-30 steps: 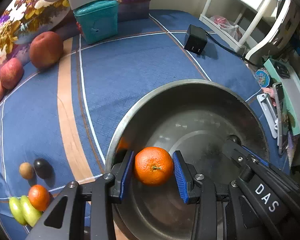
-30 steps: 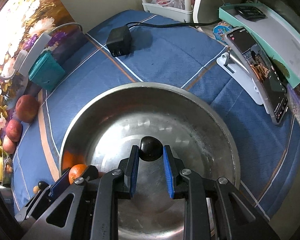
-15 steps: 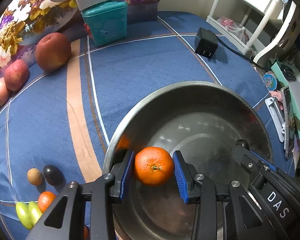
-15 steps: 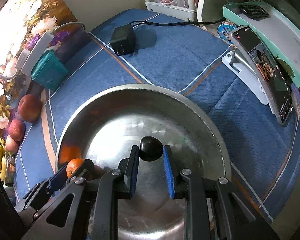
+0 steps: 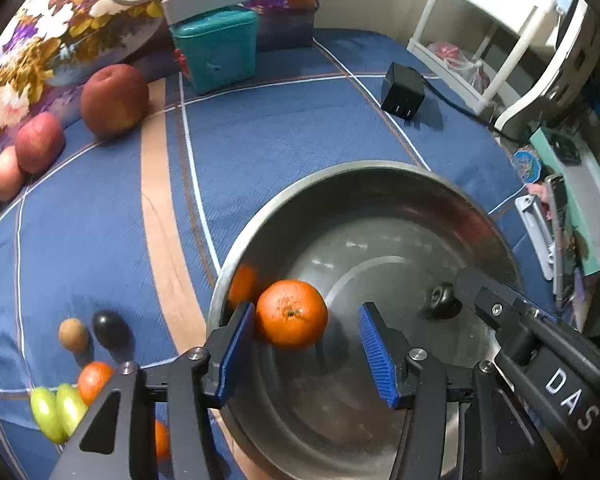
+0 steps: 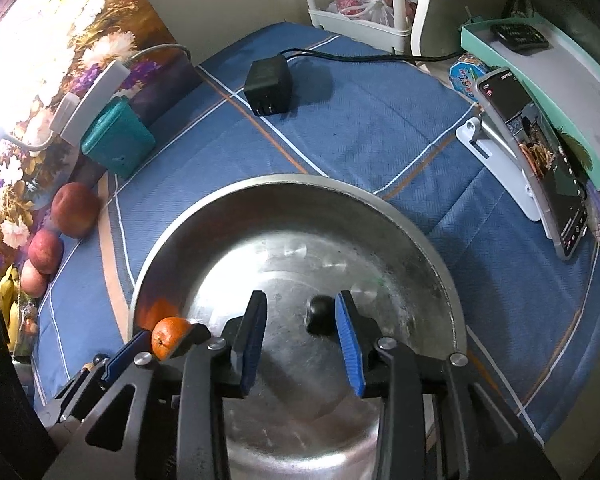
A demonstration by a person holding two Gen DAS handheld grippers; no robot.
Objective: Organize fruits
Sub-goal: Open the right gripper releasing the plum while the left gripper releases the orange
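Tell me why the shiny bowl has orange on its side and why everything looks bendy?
Left wrist view: the orange mirrors as an orange glow on the steel bowl wall beside it; straight cloth stripes bow because of the fisheye lens. Right wrist view: the flower picture at top left is washed out by glare, and the corners go dark.

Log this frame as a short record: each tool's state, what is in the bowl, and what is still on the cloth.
left tool: open, jaws just widened, orange released beside one pad
right tool: open, jaws just widened, dark fruit loose between the pads
bowl: holds the orange and the dark fruit
cloth: apples, green fruits, small fruits remain
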